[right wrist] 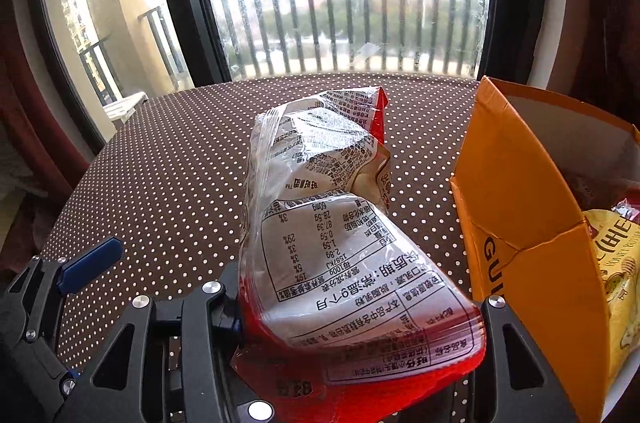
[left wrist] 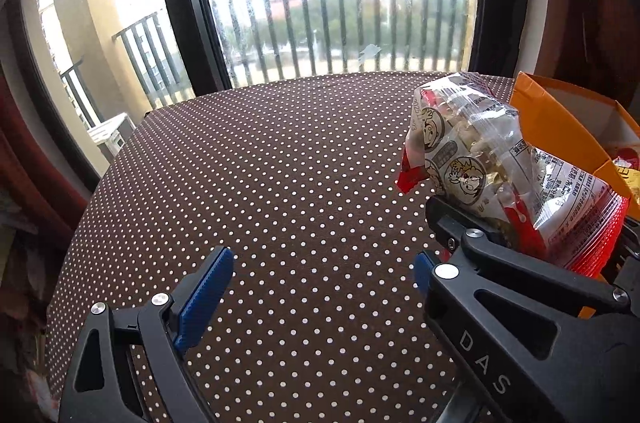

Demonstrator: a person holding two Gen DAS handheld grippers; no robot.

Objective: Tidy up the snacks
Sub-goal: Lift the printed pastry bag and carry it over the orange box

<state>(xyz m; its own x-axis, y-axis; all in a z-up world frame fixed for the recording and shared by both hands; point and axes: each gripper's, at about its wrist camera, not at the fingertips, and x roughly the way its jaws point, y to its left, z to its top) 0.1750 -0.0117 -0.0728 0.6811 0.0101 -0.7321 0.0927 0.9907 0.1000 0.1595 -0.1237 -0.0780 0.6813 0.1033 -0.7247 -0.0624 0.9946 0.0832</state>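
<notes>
The right gripper has its fingers clamped on the red end of a snack bag, holding it up off the bench just left of the orange box, prob. so it can go in next. The bag is crinkly clear and red film w/ printed text, puffy, contents lumpy. The box is matte cardboard, flaps open, and a yellow packet lies inside. The left gripper hovers to the left, blue ribbed fingers apart, holding 0 items, likely spare. The bench cloth is brown w/ white dots.
</notes>
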